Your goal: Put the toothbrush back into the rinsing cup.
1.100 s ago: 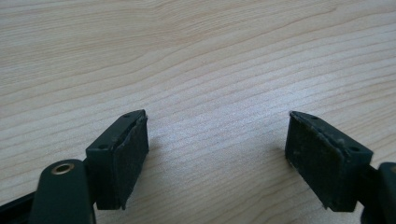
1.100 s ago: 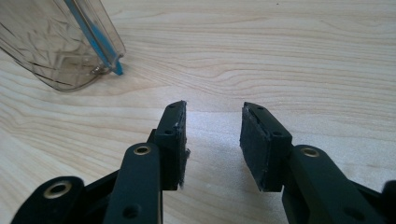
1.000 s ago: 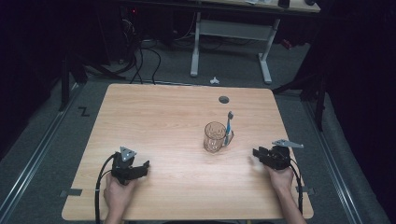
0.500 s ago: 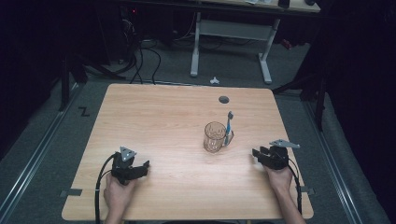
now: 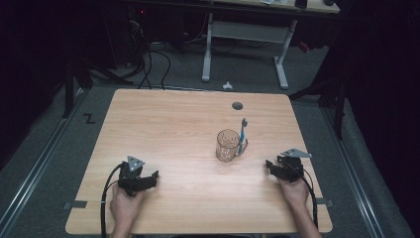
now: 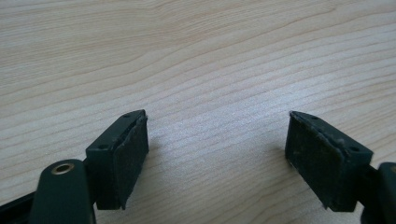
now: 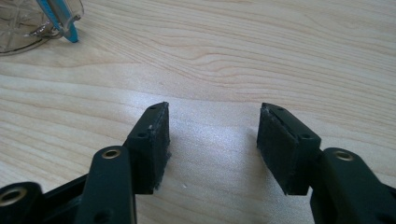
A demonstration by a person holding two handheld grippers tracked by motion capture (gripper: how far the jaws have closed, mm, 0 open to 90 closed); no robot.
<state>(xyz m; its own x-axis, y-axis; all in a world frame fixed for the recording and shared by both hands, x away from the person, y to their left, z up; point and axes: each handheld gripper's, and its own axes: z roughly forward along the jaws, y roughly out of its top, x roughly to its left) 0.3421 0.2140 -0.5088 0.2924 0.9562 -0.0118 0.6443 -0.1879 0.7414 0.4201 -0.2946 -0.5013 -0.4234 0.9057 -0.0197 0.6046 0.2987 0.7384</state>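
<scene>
In the high view a glass mug (image 5: pixel 228 146) stands right of the centre of the worktop (image 5: pixel 173 124), and a blue toothbrush (image 5: pixel 242 135) stands almost upright in it, leaning on its right rim. The right claw (image 5: pixel 273 167) rests in the lower right, near the mug, which lies up and to the left of it. The left claw (image 5: pixel 151 177) in the lower left is well apart from it. Both claws are spread and hold nothing. The right hand (image 5: pixel 294 191) looks better placed to reach the toothbrush.
</scene>
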